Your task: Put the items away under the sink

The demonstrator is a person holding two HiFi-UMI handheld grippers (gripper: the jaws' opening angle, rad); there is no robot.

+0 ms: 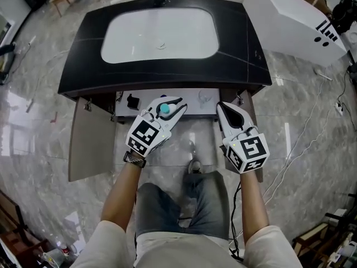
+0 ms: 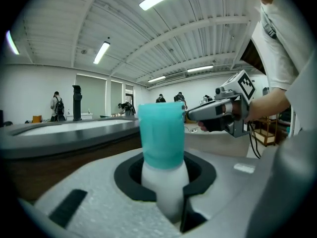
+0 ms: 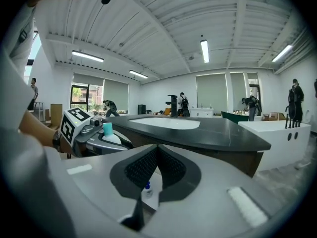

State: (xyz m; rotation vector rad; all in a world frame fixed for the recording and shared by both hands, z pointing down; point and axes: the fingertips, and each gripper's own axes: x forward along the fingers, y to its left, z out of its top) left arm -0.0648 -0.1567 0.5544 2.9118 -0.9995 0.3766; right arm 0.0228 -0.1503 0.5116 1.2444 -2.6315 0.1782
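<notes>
teal cap on top and white below, the bottle (image 2: 161, 133) stood upright in the fingers of the left gripper (image 1: 167, 106); they were closed partway around it, just in front of the open cupboard (image 1: 195, 104) under the sink; the right gripper (image 1: 224, 109) had its fingers shut on nothing; the cap could bump the black counter (image 1: 83, 54) edge if it went in too high, and the bottle might slip; the door (image 1: 89, 138) stood wide open, but a small bottle (image 3: 147, 186) sat inside.
</notes>
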